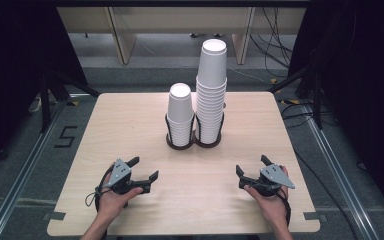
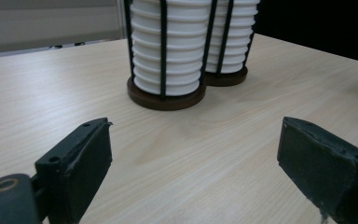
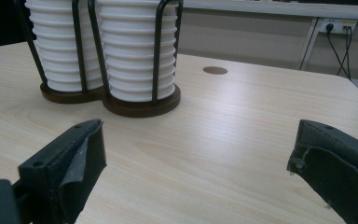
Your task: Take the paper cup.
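Two stacks of ribbed white paper cups, a short stack (image 1: pixel 180 114) and a tall stack (image 1: pixel 211 90), stand side by side in a black wire holder (image 1: pixel 195 137) with round dark-brown bases, toward the far middle of a pale wood-grain surface (image 1: pixel 130 125). Near the front edge, the left hand-held gripper (image 1: pixel 144 168) and the right hand-held gripper (image 1: pixel 251 166) rest with jaws spread wide, gripping nothing. A "5" (image 1: pixel 65 136) marks the floor at left.
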`<state>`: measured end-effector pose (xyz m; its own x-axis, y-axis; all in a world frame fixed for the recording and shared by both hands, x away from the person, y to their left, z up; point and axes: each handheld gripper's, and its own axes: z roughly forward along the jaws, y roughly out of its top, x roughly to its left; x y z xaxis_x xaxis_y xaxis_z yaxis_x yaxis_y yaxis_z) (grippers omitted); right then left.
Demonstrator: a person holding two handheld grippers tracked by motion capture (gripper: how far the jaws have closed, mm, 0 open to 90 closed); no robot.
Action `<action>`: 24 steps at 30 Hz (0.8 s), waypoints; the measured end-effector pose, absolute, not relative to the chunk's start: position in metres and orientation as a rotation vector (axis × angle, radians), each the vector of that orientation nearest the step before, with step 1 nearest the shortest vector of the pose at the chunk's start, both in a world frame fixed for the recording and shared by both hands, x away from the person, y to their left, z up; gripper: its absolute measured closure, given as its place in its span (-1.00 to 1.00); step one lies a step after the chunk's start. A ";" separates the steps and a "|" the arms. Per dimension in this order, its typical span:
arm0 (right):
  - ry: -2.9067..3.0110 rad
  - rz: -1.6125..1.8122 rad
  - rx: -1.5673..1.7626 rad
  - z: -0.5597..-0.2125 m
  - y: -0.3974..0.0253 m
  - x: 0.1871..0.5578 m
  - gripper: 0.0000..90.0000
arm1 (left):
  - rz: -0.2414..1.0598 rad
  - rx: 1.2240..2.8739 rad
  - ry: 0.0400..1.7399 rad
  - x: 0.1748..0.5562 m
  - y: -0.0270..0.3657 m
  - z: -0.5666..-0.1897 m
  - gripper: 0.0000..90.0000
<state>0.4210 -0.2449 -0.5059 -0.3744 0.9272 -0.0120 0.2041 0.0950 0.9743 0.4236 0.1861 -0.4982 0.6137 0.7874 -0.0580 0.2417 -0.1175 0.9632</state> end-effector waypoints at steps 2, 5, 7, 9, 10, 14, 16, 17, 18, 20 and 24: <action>1.709 1.329 1.119 -0.505 -0.246 0.422 -0.92 | 0.581 1.665 0.826 0.427 0.182 -0.493 -0.79; 1.709 1.328 1.117 -0.504 -0.246 0.423 -0.92 | 0.584 1.687 0.799 0.431 0.178 -0.484 -0.78; 1.707 1.336 1.114 -0.497 -0.244 0.424 -0.92 | 0.579 1.689 0.778 0.437 0.174 -0.474 -0.78; 1.698 1.347 1.096 -0.492 -0.243 0.426 -0.92 | 0.559 1.694 0.746 0.448 0.168 -0.454 -0.79; 1.699 1.344 1.090 -0.489 -0.242 0.426 -0.92 | 0.554 1.694 0.742 0.452 0.167 -0.447 -0.79; 1.693 1.354 1.064 -0.475 -0.238 0.431 -0.92 | 0.546 1.698 0.706 0.463 0.161 -0.424 -0.84; 1.682 1.353 1.042 -0.466 -0.237 0.434 -0.92 | 0.576 1.713 0.657 0.476 0.152 -0.404 -0.85; 1.681 1.368 1.064 -0.461 -0.234 0.435 -0.92 | 0.587 1.721 0.643 0.481 0.149 -0.397 -0.87; 1.674 1.363 1.038 -0.455 -0.234 0.438 -0.92 | 0.587 1.721 0.643 0.481 0.149 -0.397 -0.88; 1.676 1.377 1.017 -0.440 -0.231 0.443 -0.92 | 0.607 1.747 0.610 0.491 0.141 -0.382 -0.95; 1.663 1.395 0.984 -0.417 -0.226 0.452 -0.93 | 0.667 1.825 0.532 0.517 0.132 -0.360 -0.97</action>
